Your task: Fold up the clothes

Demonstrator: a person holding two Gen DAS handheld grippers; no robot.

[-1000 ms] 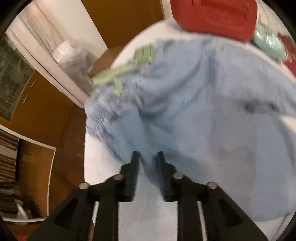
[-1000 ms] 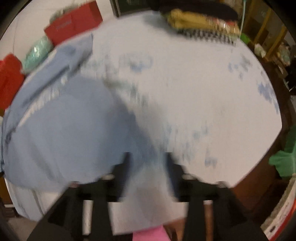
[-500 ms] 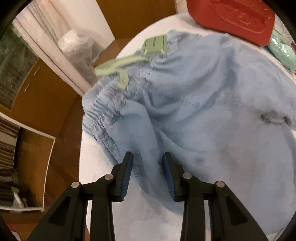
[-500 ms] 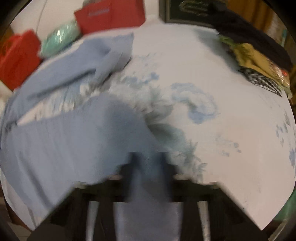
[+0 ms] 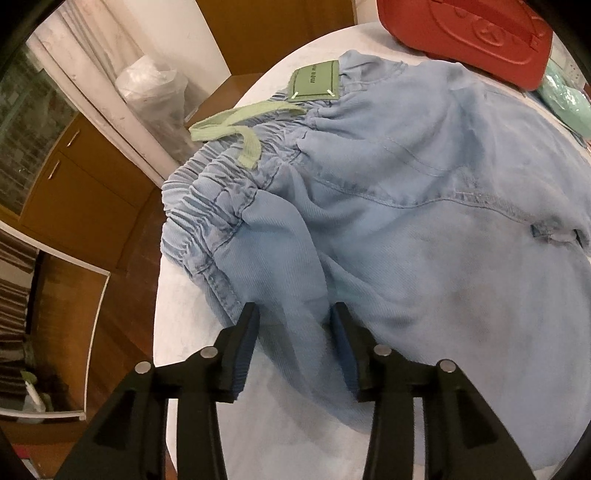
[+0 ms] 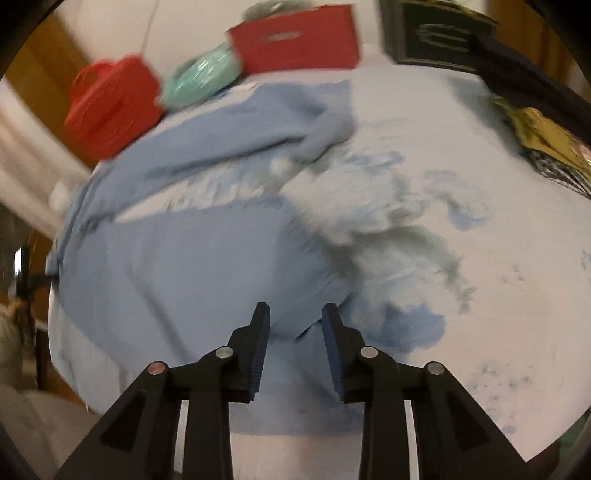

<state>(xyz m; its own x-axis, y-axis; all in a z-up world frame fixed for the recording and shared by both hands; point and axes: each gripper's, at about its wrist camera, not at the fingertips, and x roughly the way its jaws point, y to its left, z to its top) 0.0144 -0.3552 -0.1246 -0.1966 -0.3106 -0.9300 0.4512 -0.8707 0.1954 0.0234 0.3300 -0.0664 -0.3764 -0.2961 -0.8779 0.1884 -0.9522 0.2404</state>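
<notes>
Light blue trousers [image 5: 406, 229] with an elastic waistband, a green drawstring [image 5: 236, 122] and a green label [image 5: 314, 83] lie spread on a white round table [image 5: 184, 325]. My left gripper [image 5: 295, 325] is open, its jaws either side of a fold of the cloth near the waistband. In the right wrist view the trousers [image 6: 192, 258] lie folded over on the left half of the table. My right gripper [image 6: 295, 321] is open over the cloth's near edge, with fabric lying between the jaws.
A red bag [image 5: 469, 33] [image 6: 110, 110], a mint-green bundle [image 6: 201, 79] and a red box [image 6: 295, 44] stand at the table's far side. Dark and yellow items [image 6: 535, 122] lie at the right. The tablecloth [image 6: 480, 258] has blue blotches. Wooden cabinets [image 5: 74, 192] stand to the left.
Both grippers have opened wider. The left one let go of the fold near the waistband. The right one carried the cloth leftward over the trousers and released it.
</notes>
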